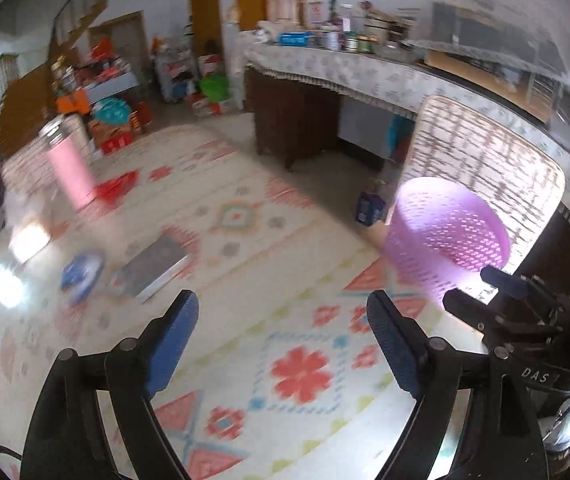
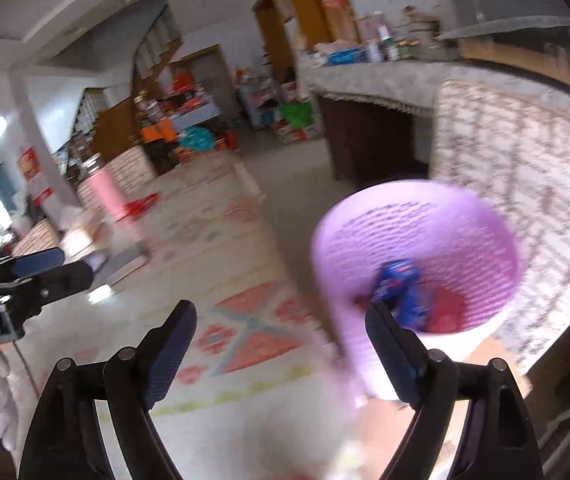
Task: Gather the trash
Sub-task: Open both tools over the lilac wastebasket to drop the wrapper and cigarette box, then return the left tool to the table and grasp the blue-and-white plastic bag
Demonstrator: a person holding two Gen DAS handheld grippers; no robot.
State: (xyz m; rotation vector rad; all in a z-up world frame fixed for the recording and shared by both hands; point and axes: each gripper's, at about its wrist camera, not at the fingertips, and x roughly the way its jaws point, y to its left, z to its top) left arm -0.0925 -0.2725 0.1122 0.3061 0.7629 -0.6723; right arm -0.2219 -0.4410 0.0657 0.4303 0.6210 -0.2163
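A purple mesh trash basket (image 1: 445, 240) stands on the patterned rug, right of my open, empty left gripper (image 1: 283, 344). In the right wrist view the basket (image 2: 417, 248) holds a blue wrapper (image 2: 399, 288) and something red (image 2: 449, 312). My right gripper (image 2: 281, 346) is open and empty, its right finger by the basket's near rim; it also shows in the left wrist view (image 1: 481, 288). On the floor lie a blue round wrapper (image 1: 81, 274), a grey flat box (image 1: 157, 264), a red packet (image 1: 119, 190) and a small blue carton (image 1: 369, 210).
A pink cylinder (image 1: 71, 172) stands at the rug's far left. A long counter (image 1: 365, 76) with a cloth runs along the right. A patterned cushioned seat (image 1: 485, 148) is behind the basket. Boxes and clutter (image 1: 109, 92) fill the far wall.
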